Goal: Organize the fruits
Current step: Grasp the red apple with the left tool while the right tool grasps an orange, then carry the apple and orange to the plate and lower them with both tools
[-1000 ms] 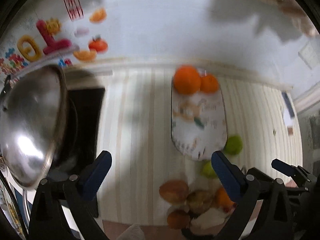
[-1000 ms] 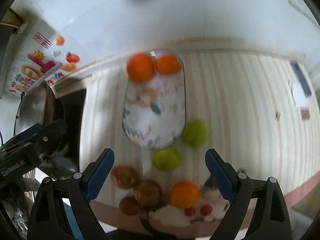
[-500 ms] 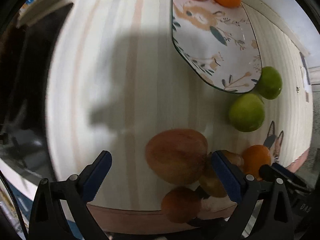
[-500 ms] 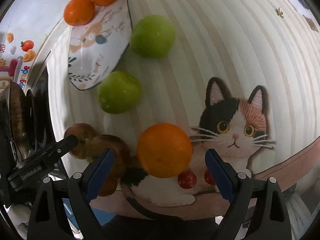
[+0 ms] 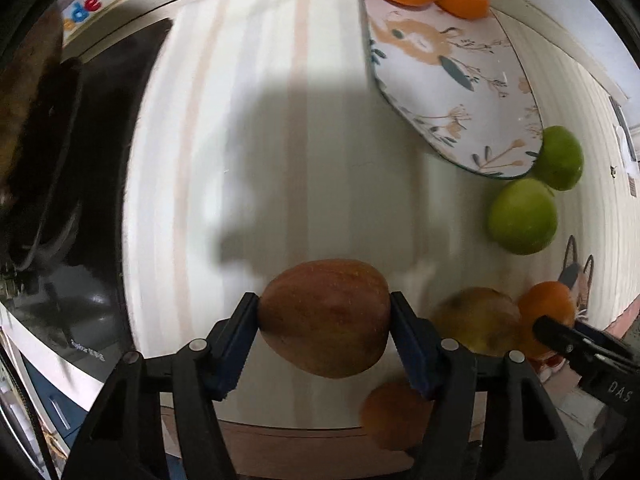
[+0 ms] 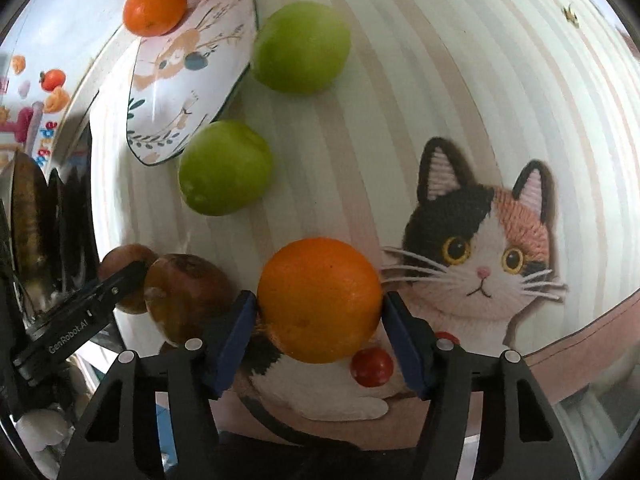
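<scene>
Here, your left gripper [image 5: 324, 316] pointed down at the striped mat [image 5: 280, 160], its jaws closing with both blue pads against the widest girth of a reddish-brown apple [image 5: 325, 316], one pad on each flank. Your right gripper [image 6: 318, 312] was likewise closing, pads pressed on either side of an orange [image 6: 319, 304] that sat on the mat's cat picture [image 6: 480, 248]. Both fruits were round and firm, probably moderately heavy for their size; the apple's skin looked smooth and waxy and could slip, while the orange's dimpled peel likely offered better purchase. You had taken each across its middle, which was the soundest place, since a grip nearer the top or bottom would tend to squeeze a sphere out. Too hard a squeeze could bruise the apple. Beyond the tools lay two more brownish apples [image 6: 184, 296], a small red cherry tomato [image 6: 371, 366], and two green apples [image 6: 224, 168] beside the patterned oval plate [image 6: 188, 92]. That plate already carried two oranges [image 6: 154, 6] at its far end, so the held orange plausibly belonged there.
</scene>
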`<state>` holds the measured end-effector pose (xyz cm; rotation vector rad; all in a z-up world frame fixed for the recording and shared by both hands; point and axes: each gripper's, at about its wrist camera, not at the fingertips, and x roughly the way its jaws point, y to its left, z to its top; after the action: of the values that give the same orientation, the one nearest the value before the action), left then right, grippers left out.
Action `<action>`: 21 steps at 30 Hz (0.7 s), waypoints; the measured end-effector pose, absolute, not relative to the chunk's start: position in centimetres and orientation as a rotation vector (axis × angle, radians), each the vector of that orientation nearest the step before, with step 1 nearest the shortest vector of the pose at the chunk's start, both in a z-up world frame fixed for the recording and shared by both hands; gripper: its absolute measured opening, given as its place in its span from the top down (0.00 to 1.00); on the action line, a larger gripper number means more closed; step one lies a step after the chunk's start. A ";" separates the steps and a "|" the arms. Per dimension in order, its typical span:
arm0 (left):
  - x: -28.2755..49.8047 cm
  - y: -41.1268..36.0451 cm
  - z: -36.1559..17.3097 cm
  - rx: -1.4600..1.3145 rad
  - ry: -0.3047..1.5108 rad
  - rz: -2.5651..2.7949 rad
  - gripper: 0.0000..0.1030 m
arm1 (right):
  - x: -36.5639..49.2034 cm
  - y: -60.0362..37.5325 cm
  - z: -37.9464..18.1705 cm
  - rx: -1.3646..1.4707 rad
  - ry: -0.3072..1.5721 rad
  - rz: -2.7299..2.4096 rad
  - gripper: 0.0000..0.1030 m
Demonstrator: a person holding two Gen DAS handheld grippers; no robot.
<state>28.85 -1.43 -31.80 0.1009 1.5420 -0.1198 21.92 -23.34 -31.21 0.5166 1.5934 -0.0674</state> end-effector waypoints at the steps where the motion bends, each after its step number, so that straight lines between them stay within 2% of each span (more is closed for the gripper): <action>1: 28.6 -1.3 -31.8 0.101 1.540 -0.111 0.39 | 22.0 -23.2 -31.0 0.504 1.588 -0.060 0.35; 10: 27.6 -2.5 -31.7 0.121 1.517 -0.080 0.39 | 23.4 -20.4 -30.4 0.335 1.604 -0.002 0.34; 14: 27.8 -2.0 -31.4 0.120 1.515 -0.075 0.39 | 23.4 -20.2 -30.7 0.305 1.610 0.009 0.30; 21: 28.4 -2.2 -31.9 0.125 1.521 -0.073 0.39 | 23.2 -20.2 -32.1 0.332 1.622 -0.004 0.34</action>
<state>28.38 -2.18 -31.87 0.1248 1.5213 -0.0733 23.24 -20.20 -32.14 0.3317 1.6221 -0.0041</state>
